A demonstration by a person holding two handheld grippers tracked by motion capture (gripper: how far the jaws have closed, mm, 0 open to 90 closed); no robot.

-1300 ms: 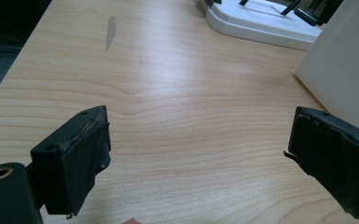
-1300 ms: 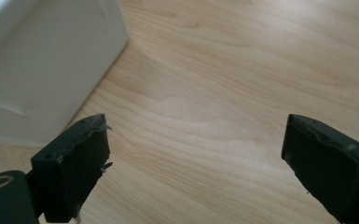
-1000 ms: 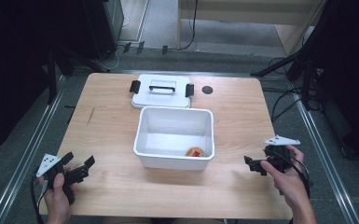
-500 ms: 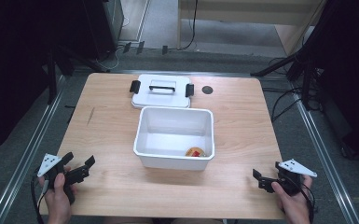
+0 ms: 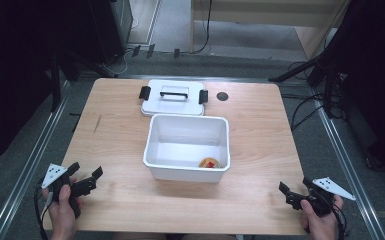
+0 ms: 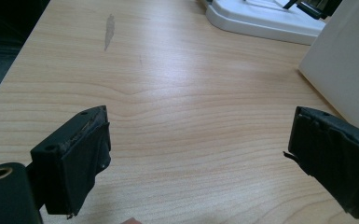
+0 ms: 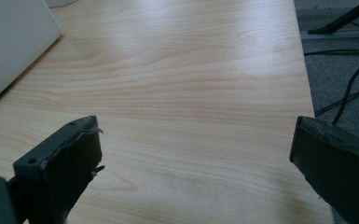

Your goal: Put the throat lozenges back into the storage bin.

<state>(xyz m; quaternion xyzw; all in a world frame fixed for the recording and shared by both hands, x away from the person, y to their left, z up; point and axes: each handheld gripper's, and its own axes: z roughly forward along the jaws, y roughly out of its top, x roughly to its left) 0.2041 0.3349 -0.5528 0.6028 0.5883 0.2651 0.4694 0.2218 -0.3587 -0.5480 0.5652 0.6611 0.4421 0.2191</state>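
Note:
A white open bin [image 5: 187, 170] stands at the middle of the wooden table [image 5: 115, 135], with a small red and orange item [image 5: 209, 163] on its floor near the front right corner. Its white lid [image 5: 173, 98] with black side clips lies flat just behind it. My left gripper [image 5: 86, 175] rests open at the table's front left corner, nothing between its jaws. My right gripper [image 5: 296, 189] is open at the front right corner, also holding nothing. The bin's wall [image 6: 345, 70] rises at the right of the left gripper view, and the bin [image 7: 9, 42] stands at the left of the right gripper view.
A small dark round hole [image 5: 222, 96] sits in the table top to the right of the lid. Metal rails [image 5: 25, 175] run along both sides of the table. Cables [image 5: 305, 112] lie on the floor to the right.
My right gripper has drawn back from beside the bin to the table's front right corner. The left gripper has stayed in place.

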